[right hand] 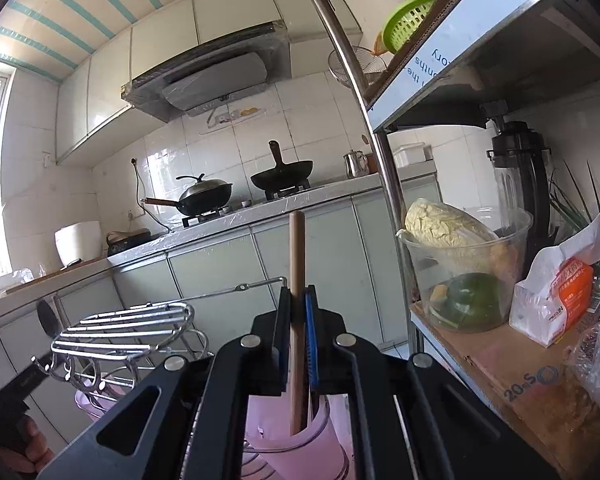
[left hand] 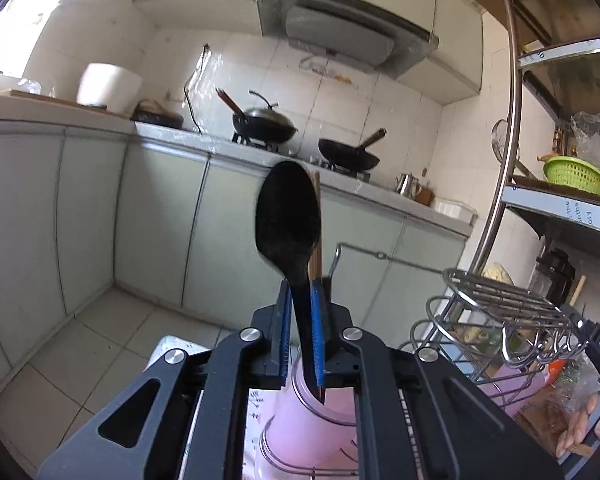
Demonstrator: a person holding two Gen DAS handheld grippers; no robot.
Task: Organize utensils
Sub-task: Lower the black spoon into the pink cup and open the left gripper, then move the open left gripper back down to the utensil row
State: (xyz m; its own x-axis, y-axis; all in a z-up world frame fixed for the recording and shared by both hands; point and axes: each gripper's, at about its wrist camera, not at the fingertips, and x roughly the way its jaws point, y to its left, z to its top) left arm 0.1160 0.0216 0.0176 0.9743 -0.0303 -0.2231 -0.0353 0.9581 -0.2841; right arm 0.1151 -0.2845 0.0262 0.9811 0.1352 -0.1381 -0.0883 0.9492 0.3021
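Left wrist view first: your left gripper [left hand: 300, 312] is clenched on the neck of a black spoon [left hand: 288, 216], bowl up toward 12 o'clock, handle tip dipping into the pink cup [left hand: 312, 424] at 6 o'clock. A pair of brown chopsticks [left hand: 317, 240] shows just behind the spoon's right edge; whether the pads also pinch them you cannot tell from here. The spoon is matte, dark and slightly dusty, with a broad oval bowl, so it is top-heavy. If you let go before the handle reaches the cup floor, it will likely tip over the rim. The wire rack [left hand: 508, 300] at 3 o'clock sits near, and a sideways swing could catch its hooks.

In the right wrist view, your right gripper [right hand: 299, 320] is closed on a pale wooden stick [right hand: 297, 280], upright, its lower end inside a pink cup [right hand: 296, 432] at 6 o'clock. It looks smooth and round, so it may slide through the pads if your squeeze eases. The same rack [right hand: 128, 328] lies at 9 o'clock, with the spoon's bowl [right hand: 46, 318] beyond it. With both tools working close together, they could knock each other or tip a light plastic cup.
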